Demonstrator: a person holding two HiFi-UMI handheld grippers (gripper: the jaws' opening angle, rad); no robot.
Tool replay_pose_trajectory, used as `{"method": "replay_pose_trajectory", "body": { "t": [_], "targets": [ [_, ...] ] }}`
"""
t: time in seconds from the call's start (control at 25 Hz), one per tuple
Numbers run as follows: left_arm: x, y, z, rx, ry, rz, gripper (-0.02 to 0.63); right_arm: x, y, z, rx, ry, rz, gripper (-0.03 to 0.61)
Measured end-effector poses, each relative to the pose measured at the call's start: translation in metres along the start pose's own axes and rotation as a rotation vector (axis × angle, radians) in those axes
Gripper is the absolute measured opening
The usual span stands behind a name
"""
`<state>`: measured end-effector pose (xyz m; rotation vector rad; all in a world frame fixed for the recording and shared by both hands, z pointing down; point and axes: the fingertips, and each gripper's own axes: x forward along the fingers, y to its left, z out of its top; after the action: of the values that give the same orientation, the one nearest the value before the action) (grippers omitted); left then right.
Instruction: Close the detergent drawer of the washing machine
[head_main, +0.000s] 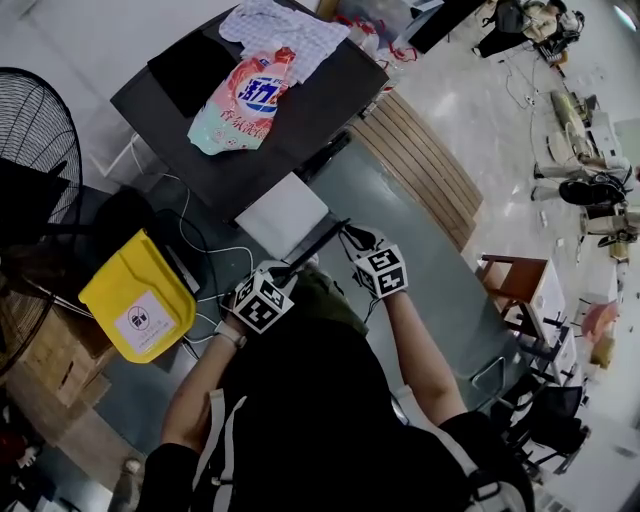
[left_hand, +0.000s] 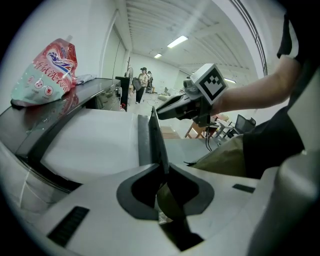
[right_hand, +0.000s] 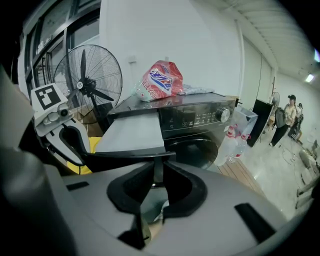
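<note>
From the person's black-clad torso (head_main: 320, 420), the bare left forearm (head_main: 195, 385) and right forearm (head_main: 420, 350) reach forward. The white-bodied, black-jawed left gripper (head_main: 335, 228) and right gripper (head_main: 352, 236) slant downward, jaws together, tips converging.

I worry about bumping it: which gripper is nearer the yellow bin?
Left. The left gripper is beside the yellow bin; the right gripper is farther off, on the left gripper's other side.

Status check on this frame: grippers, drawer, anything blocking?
Left gripper shut, empty; right gripper shut, empty. Detergent drawer pulled out of the washing machine, not yet closed. Nothing seen blocking its path.
</note>
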<state>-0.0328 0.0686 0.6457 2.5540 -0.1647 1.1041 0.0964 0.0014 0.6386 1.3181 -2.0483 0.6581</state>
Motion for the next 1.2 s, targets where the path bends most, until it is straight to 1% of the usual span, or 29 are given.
{"method": "replay_pose_trajectory", "body": {
  "t": [0.28,0.56,0.72,1.2],
  "targets": [
    [-0.003,0.007,0.003,-0.025,-0.003,0.018,0.051,0.004,0.000,0.008,0.010,-0.023,0.020,0.061],
    [-0.011,0.030,0.002,-0.088,-0.005,0.071,0.051,0.020,0.002,0.025,-0.015,-0.027,0.096,0.061],
    [-0.014,0.040,0.003,-0.099,0.006,0.089,0.051,0.028,0.002,0.032,-0.019,-0.028,0.131,0.061],
    [-0.034,0.081,0.003,-0.182,-0.019,0.196,0.052,0.052,0.011,0.066,-0.049,-0.050,0.228,0.057]
  ]
}}
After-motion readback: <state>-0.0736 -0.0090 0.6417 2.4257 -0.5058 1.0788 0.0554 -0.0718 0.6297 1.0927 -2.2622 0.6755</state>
